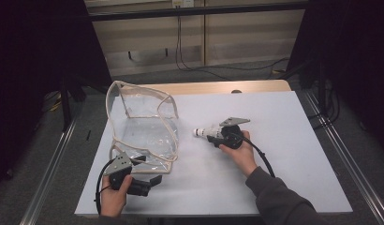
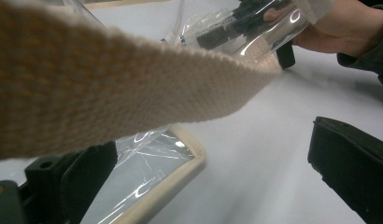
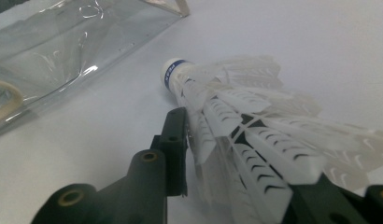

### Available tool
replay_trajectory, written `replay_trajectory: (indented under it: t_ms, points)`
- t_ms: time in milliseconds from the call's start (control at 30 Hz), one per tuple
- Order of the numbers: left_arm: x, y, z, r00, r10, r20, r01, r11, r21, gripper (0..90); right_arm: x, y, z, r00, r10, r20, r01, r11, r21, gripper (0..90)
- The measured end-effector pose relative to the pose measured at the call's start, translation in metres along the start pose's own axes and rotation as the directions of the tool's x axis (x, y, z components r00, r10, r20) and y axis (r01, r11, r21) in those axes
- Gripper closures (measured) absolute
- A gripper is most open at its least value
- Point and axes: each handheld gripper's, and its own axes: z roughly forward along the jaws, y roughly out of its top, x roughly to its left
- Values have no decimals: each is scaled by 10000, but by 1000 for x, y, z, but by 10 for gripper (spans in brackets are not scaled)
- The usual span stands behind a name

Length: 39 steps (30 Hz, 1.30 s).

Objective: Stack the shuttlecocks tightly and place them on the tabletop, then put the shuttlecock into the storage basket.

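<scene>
High view: the shuttlecock [image 1: 205, 133] lies on the table [image 1: 293, 154], clamped in the right gripper [image 1: 213, 136], beside the bag [image 1: 142, 129] (not yet inside). Left gripper view: jaws apart around the strap [image 2: 110, 84]. Right gripper view: feathers [image 3: 255, 135] pinched; bagging remains.

Webbing strap [image 2: 110, 88] blurred, cut by left edge; shuttlecock [image 3: 245, 126] feathers hide one jaw.

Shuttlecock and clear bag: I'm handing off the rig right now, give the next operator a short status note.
Right gripper: jaws around the shuttlecock feathers, cork tip pointing at the bag.
Left gripper: jaws apart by the bag's near corner; a woven strap lies across its view, grip unclear.
Clear bag: upright on the white table, mouth open.
Done: shuttlecock picked up.
Left: probably drop it into the bag.
</scene>
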Motion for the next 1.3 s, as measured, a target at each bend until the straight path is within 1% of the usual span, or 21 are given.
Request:
replay_trajectory:
  t_ms: [100,167,200,400,467,500,733,1000,1200,1300]
  points:
    - [0,0,0,10000,-8,65,8,10000,-4,13,-1,0,0,10000,61,-11,-61,10000,19,742]
    - [0,0,0,10000,-3,46,3,10000,-9,13,-2,0,0,9999,105,-13,-105,9999,35,809]
    - [0,0,0,10000,5,-10,-5,10000,3,13,-3,0,0,9999,123,-10,-123,9999,-30,815]
    - [0,-1,-1,10000,-16,-14,16,10000,37,13,-4,1,-2,9995,176,-247,-177,9998,-20,834]
    - [0,-1,-1,10000,-14,-13,14,10000,39,13,-5,2,-3,9987,296,-409,-300,9995,-94,853]
    - [0,-1,-1,10000,15,-30,-14,10000,49,13,-6,2,-4,9984,344,-458,-350,9993,-108,877]
    - [-1,-1,-1,10000,27,-29,-27,10000,49,13,-5,5,-12,9953,521,-813,-543,9982,-242,883]
    - [-1,-2,-4,10000,17,16,-17,10000,-25,14,-2,10,-21,9943,409,-980,-454,9980,-441,891]
    - [-1,-3,-4,10000,-57,32,57,9999,-128,14,-3,13,-31,9903,696,-1204,-773,9952,-605,892]
    - [-1,-3,-3,10000,-77,47,78,9999,-127,15,-4,15,-36,9897,761,-1213,-848,9941,-677,892]
